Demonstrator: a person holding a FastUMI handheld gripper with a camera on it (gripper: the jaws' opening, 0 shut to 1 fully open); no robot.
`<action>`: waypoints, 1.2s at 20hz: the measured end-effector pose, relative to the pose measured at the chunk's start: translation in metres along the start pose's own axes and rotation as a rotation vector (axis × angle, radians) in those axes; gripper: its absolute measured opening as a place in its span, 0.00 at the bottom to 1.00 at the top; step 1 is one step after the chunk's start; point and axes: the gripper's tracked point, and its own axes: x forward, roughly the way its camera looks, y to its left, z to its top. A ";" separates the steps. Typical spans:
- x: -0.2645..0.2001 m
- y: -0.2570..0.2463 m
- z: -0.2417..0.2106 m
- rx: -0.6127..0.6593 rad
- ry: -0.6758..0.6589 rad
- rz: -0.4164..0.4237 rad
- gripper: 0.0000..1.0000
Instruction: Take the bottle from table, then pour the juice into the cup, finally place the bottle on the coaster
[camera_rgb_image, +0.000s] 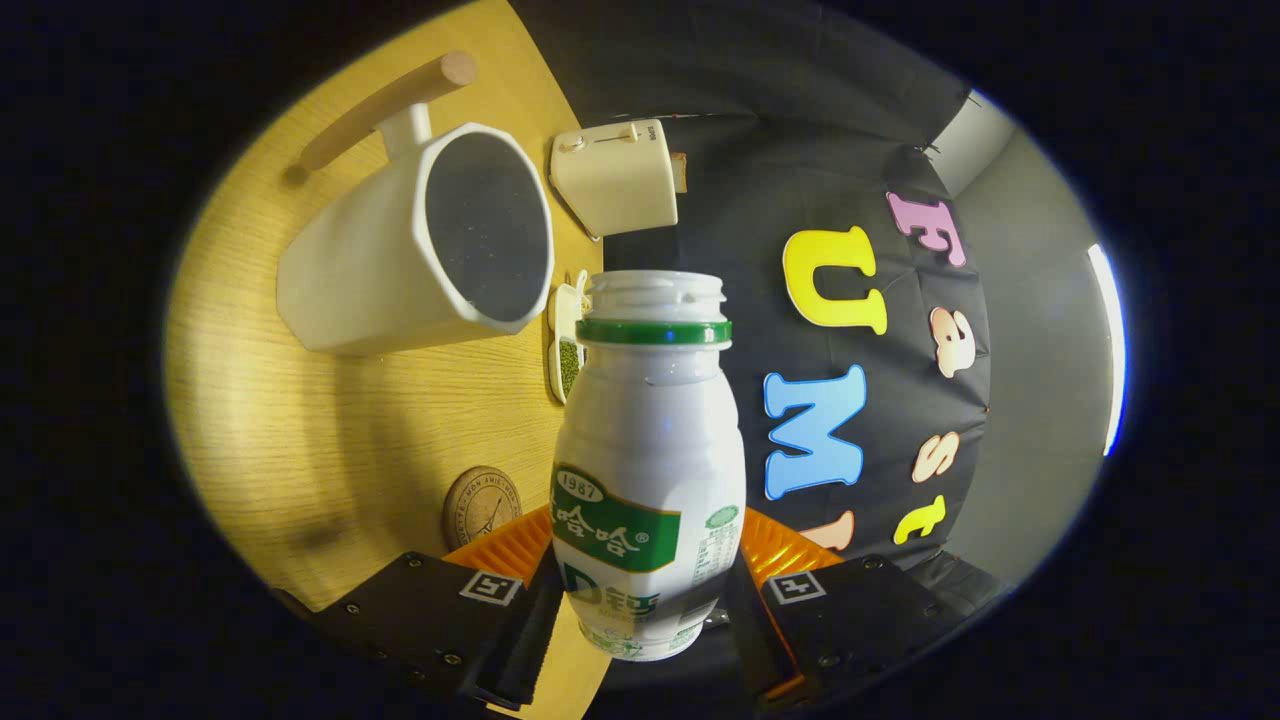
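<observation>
A white plastic bottle (648, 450) with a green neck ring, a green label and no cap sits between my fingers, and my gripper (645, 590) is shut on its lower body. The view is rolled to one side, so the bottle is tilted over the wooden table (300, 420). Its open mouth points toward the white cup (400, 255), which has a wooden handle and a dark inside. The mouth is close to the cup's rim but apart from it. No liquid shows in the air. A round brown coaster (482, 505) lies on the table just beside my left finger.
A cream toaster-like box (615, 178) stands beyond the cup near the table's far edge. A small white dish with green bits (566, 350) lies between the cup and the bottle's neck. The black cloth wall stands behind the table.
</observation>
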 end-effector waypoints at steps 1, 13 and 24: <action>0.000 0.000 0.000 -0.016 0.002 -0.002 0.74; 0.003 -0.005 0.003 -0.135 0.012 -0.040 0.74; 0.003 -0.011 0.005 -0.223 0.010 -0.072 0.74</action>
